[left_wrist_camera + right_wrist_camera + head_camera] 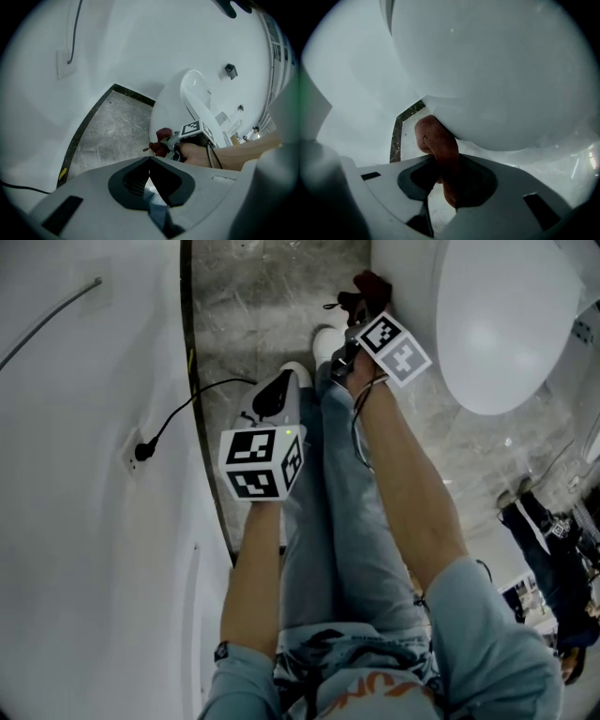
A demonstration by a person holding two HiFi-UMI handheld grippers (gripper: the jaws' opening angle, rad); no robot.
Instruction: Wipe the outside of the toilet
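The white toilet stands at the upper right of the head view, its bowl reaching down to the grey marble floor. My right gripper is shut on a dark red cloth and holds it against the side of the bowl near the floor. In the right gripper view the cloth sticks up from between the jaws and touches the curved underside of the bowl. My left gripper hangs over my legs, away from the toilet, shut with nothing in it. The left gripper view shows the toilet and the cloth.
A white wall runs along the left, with a socket and black cable. My jeans legs and white shoes fill the middle. Another person stands at the far right. A dark skirting strip edges the floor.
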